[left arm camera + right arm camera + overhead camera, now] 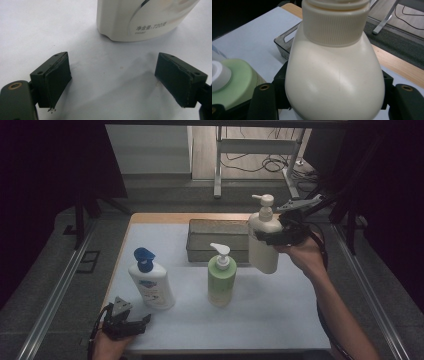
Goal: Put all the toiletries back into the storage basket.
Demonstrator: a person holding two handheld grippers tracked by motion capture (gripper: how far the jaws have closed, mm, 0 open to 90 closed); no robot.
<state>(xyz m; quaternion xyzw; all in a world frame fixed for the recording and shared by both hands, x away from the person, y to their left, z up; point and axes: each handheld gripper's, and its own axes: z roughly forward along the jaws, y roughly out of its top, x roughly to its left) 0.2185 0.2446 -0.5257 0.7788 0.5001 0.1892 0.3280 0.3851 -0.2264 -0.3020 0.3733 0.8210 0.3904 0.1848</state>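
A cream pump bottle (263,242) hangs lifted above the table at the right, in front of the grey bin (218,240). My right gripper (274,236) is shut on its upper body, and in the right gripper view the cream bottle (334,75) sits between the jaws. A green pump bottle (221,277) stands at the table's middle, its top (234,77) visible below the held bottle. A white bottle with a blue cap (150,280) stands at the left. My left gripper (131,325) rests open near the front left edge, just short of the white bottle's base (140,20).
The grey rectangular bin stands at the back centre of the white mat (280,315). The table's wooden back edge (160,218) lies behind the bin. Metal rails (55,295) run along both sides. A white table frame and cables (270,162) lie on the floor beyond.
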